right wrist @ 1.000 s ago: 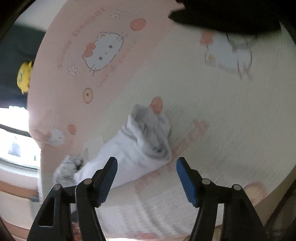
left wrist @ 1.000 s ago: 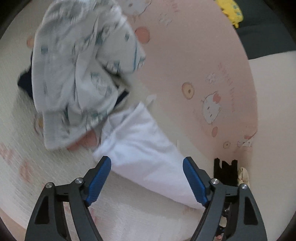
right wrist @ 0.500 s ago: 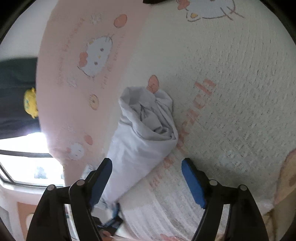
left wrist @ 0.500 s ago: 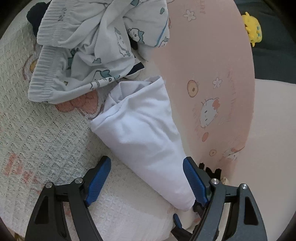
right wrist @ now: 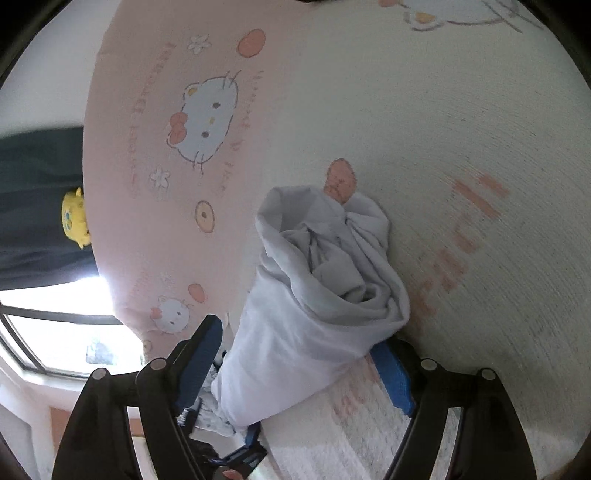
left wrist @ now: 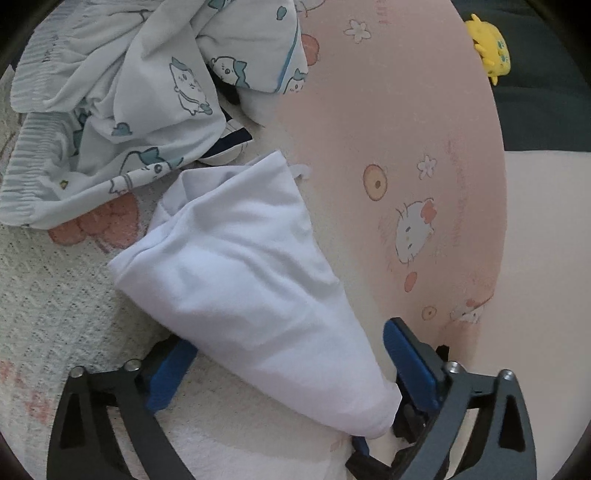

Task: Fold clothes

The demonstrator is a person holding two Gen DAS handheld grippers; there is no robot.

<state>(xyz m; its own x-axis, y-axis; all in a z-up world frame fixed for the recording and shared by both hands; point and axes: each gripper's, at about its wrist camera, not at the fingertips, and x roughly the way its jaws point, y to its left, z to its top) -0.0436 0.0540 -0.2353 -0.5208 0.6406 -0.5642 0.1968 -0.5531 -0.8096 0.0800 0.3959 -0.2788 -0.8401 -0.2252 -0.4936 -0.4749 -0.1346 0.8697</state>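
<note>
One smooth white garment [left wrist: 243, 280], folded into a soft cone with bunched folds at its wide end, lies on a waffle-textured cream blanket [left wrist: 55, 295] printed with pink cartoon cats. The left gripper [left wrist: 288, 365] has its jaws spread wide and released, the cone's narrow end lying between them and draped over the left blue pad. The right gripper [right wrist: 303, 363] is likewise spread wide and straddles the same garment, gripping nothing. Ahead of the left jaws lies one crumpled, thin printed garment [left wrist: 122, 92] with ribbed elastic hems. One yellow plush toy [left wrist: 489, 35] sits far ahead to the right.
</note>
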